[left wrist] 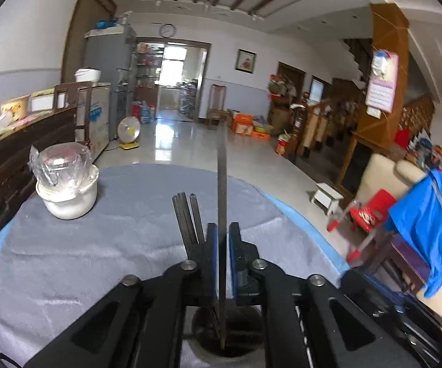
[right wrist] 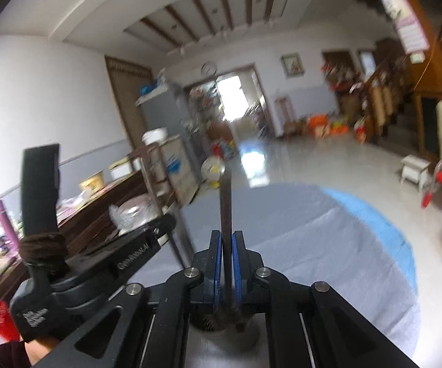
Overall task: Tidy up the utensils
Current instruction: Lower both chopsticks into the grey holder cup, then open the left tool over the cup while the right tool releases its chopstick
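As each blue-padded gripper clamps a single dark chopstick over a round holder, the chore of sorting utensils looks to be at the drop-in stage. The left gripper [left wrist: 222, 236] has its jaws closed on an upright chopstick [left wrist: 222, 184] whose lower end dips into the holder [left wrist: 227, 342] at 6 o'clock, with more chopsticks [left wrist: 187, 217] fanned just beside it toward 11 o'clock. The right gripper [right wrist: 227, 242] likewise pinches its chopstick [right wrist: 225, 208], the holder [right wrist: 218, 322] again at 6 o'clock. Done well, each stick should stay vertical and centred over the opening before the jaws ease apart. A wrapped white pot [left wrist: 67, 190] sits on the grey cloth [left wrist: 98, 260] at 9 o'clock
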Tool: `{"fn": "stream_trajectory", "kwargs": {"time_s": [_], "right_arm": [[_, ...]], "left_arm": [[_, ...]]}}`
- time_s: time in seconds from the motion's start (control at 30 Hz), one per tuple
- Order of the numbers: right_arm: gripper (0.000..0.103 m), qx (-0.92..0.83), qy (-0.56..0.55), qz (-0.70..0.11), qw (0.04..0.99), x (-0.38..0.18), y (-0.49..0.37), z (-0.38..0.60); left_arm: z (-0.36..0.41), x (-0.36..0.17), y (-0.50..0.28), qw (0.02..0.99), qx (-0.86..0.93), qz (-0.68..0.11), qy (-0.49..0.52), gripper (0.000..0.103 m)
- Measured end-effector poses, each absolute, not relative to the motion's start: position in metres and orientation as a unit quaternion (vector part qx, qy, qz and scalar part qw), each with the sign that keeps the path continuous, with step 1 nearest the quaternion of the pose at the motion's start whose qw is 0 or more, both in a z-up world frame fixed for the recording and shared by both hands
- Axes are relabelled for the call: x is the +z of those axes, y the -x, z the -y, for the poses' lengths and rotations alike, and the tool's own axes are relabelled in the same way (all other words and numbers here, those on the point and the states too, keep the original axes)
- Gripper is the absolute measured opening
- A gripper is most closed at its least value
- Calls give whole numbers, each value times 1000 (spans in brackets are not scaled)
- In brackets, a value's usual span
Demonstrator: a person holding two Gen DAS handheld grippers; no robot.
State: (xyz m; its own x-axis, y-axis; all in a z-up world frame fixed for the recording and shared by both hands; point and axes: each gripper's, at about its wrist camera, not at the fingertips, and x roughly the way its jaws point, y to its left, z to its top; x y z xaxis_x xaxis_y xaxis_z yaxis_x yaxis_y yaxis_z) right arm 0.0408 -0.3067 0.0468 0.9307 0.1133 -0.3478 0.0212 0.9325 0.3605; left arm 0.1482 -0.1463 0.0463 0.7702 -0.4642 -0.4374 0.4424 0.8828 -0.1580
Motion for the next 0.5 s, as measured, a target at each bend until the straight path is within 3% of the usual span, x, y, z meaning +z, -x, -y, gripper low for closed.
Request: {"fn": "stream_trajectory", "kwargs": {"time_s": [0.03,0.1,0.13,0.23,0.3,0.5], "right_arm": [[10,28,-189,-193,962,46,-40,310],[15,44,-211,-196,957,46,-36,318],[25,51,-224,-190,955,48,-30,324],[70,49,-256,-150,954,53,-6,341],[70,38,-272,-117,955,58,15,352],[70,0,-317,-79,945,63,64,378]], "left_arm": [[144,48,-144,940,-245,-236,16,22],[138,53,-136,941,-248,-232,11,45],[133,56,-132,941,-249,-230,12,46],[121,64,-121,943,-243,-228,2,48],[113,67,-113,943,-239,-232,-10,59],[96,72,-78,947,-196,-246,-70,82]]}}
